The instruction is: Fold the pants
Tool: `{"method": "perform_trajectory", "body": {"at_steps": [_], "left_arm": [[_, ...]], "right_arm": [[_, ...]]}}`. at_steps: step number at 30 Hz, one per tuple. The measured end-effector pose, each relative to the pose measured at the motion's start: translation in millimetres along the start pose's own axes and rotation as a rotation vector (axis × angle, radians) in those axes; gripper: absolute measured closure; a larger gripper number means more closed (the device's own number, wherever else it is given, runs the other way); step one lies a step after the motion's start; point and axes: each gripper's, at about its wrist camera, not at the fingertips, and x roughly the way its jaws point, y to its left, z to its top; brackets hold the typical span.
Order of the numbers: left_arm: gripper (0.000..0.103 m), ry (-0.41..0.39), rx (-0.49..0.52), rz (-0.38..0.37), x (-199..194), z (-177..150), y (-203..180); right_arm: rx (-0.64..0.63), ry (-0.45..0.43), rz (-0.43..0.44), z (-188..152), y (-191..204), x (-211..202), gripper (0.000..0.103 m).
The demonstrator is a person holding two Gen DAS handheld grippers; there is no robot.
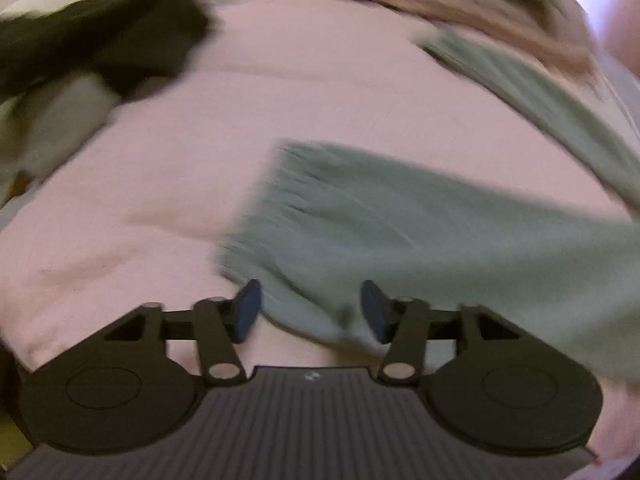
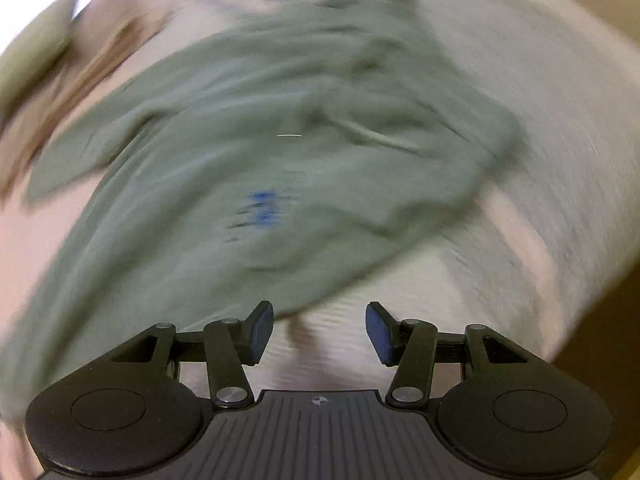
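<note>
Sage-green pants (image 1: 420, 232) lie spread on a pink bedsheet (image 1: 180, 160); both views are motion-blurred. In the left wrist view one leg's cuff end lies just ahead of my left gripper (image 1: 311, 310), which is open and holds nothing; the second leg (image 1: 540, 100) runs along the right. In the right wrist view the pants (image 2: 260, 140) fill the middle, with a small blue mark (image 2: 262, 206) and a pale drawstring (image 2: 384, 138) near the waist. My right gripper (image 2: 319, 332) is open at the near edge of the fabric, with nothing between its fingers.
A black garment (image 1: 100, 40) and a pale rolled item (image 1: 64, 112) lie at the back left of the bed. A tan garment (image 1: 460, 12) lies beyond the pants. The bed's right edge (image 2: 592, 280) drops off toward a brown floor.
</note>
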Motion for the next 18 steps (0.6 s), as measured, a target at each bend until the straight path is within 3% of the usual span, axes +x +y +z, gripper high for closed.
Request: {"method": "perform_trajectory", "body": {"at_steps": [1, 2, 4, 6, 8, 9, 11, 14, 16, 18], "left_arm": [[0.033, -0.02, 0.0, -0.006, 6.4, 12.2, 9.1], [0.029, -0.034, 0.022, -0.01, 16.6, 22.2, 10.0], [0.029, -0.039, 0.094, -0.013, 43.1, 44.1, 5.2], [0.029, -0.017, 0.128, -0.081, 77.2, 62.7, -1.8], [0.076, 0.007, 0.148, -0.133, 105.6, 69.0, -5.7], [0.078, -0.004, 0.183, -0.122, 114.7, 72.0, -10.4], [0.079, -0.1, 0.26, -0.133, 112.0, 79.7, -18.6], [0.078, -0.209, 0.245, -0.151, 105.3, 97.0, -10.4], [0.078, -0.179, 0.254, -0.14, 117.7, 100.5, -6.6], [0.075, -0.122, 0.36, -0.081, 130.6, 89.7, -15.3]], "right_arm": [[0.07, -0.006, 0.001, 2.6, -16.0, 0.6, 0.053], [0.133, -0.02, 0.001, 5.7, -30.7, 1.8, 0.053], [0.222, -0.05, 0.011, 14.2, -50.8, 4.6, 0.052], [0.28, -0.083, 0.008, 20.7, -61.4, 7.7, 0.052], [0.302, -0.109, 0.002, 25.1, -64.7, 9.9, 0.052], [0.3, -0.122, -0.011, 25.4, -62.9, 9.8, 0.052], [0.285, -0.138, -0.033, 23.8, -56.6, 6.8, 0.052], [0.247, -0.146, -0.066, 14.9, -49.6, 4.4, 0.052], [0.199, -0.156, -0.129, 8.5, -39.1, 4.6, 0.052], [0.112, -0.201, -0.206, 2.8, -21.2, 1.7, 0.052]]}}
